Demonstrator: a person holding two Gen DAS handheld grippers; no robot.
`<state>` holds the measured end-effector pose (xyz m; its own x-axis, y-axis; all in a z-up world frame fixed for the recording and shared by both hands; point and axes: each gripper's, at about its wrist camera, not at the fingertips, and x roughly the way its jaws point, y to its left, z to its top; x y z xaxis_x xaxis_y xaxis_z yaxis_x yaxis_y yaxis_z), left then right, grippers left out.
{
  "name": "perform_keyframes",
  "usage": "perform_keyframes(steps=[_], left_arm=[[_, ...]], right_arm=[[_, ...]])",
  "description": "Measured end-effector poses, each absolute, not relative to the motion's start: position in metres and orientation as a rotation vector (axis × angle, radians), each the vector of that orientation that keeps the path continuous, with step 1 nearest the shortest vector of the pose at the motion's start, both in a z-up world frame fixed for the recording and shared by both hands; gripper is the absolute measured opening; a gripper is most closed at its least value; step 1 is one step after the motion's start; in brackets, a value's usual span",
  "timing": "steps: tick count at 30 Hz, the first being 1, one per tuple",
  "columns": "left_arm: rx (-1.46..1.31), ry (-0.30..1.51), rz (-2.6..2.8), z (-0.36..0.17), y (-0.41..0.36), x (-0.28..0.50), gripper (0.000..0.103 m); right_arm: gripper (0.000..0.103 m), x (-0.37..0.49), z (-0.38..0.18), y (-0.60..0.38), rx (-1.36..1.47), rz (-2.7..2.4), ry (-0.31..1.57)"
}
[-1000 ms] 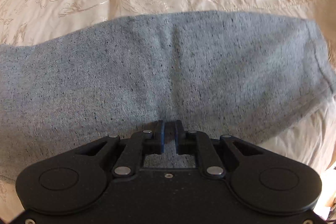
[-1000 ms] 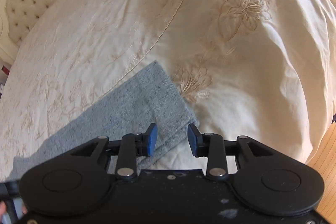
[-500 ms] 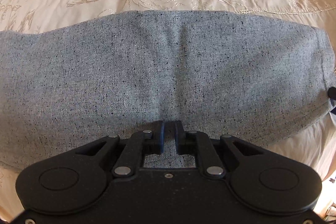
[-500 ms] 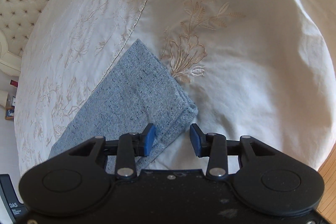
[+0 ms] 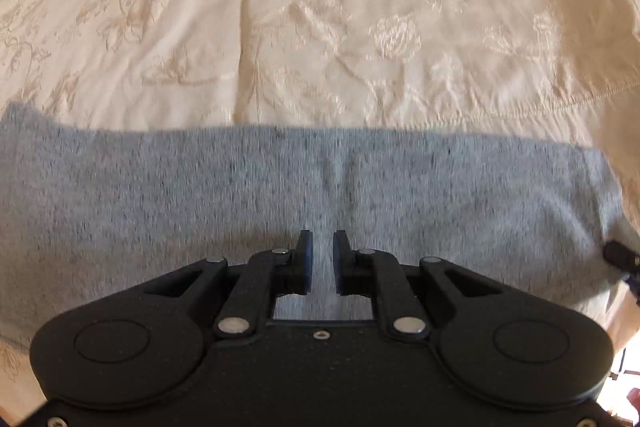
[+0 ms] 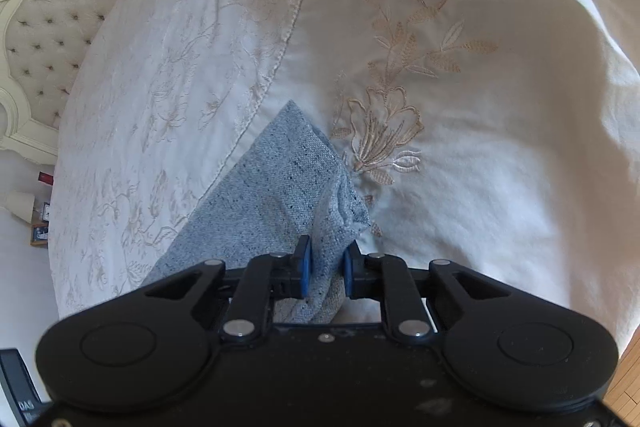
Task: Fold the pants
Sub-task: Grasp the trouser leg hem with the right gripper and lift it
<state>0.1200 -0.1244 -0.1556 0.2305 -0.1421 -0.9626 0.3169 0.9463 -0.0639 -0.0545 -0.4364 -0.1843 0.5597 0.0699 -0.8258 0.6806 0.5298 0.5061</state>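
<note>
Cream embroidered bedspread (image 6: 460,187) with a tufted headboard (image 6: 60,27) behind it carries the grey pants (image 5: 200,211), laid as a band near the bed's edge. Right gripper (image 6: 324,271), spread wide half a second ago, now has its fingers pinching the pants' end corner, cloth bunched between the pads. Left gripper (image 5: 321,259) hasn't changed: fingers nearly together, pinching a fold along the pants' near edge. Both ends look secured, so the lift-and-fold can probably start.

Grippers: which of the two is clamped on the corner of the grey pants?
The right gripper: it pinches the bunched corner of the grey pants. The left gripper grips mid-edge.
</note>
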Motion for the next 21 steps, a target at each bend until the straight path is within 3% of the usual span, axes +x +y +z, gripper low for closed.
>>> perform_keyframes(steps=[7, 10, 16, 21], left_arm=[[0.153, 1.416, -0.274, -0.208, -0.146, 0.176, 0.016], [0.142, 1.415, -0.287, -0.201, -0.145, 0.180, 0.015], [0.091, 1.374, -0.292, -0.163, -0.110, 0.138, 0.016], [0.098, 1.469, -0.322, -0.186, -0.099, 0.093, 0.016]], right_arm=[[0.016, -0.053, -0.170, -0.429, 0.913, -0.400, 0.904], [0.016, -0.051, -0.164, -0.427, 0.896, -0.388, 0.890], [0.016, -0.045, -0.153, -0.421, 0.841, -0.358, 0.883], [0.016, -0.041, -0.150, -0.417, 0.814, -0.355, 0.886]])
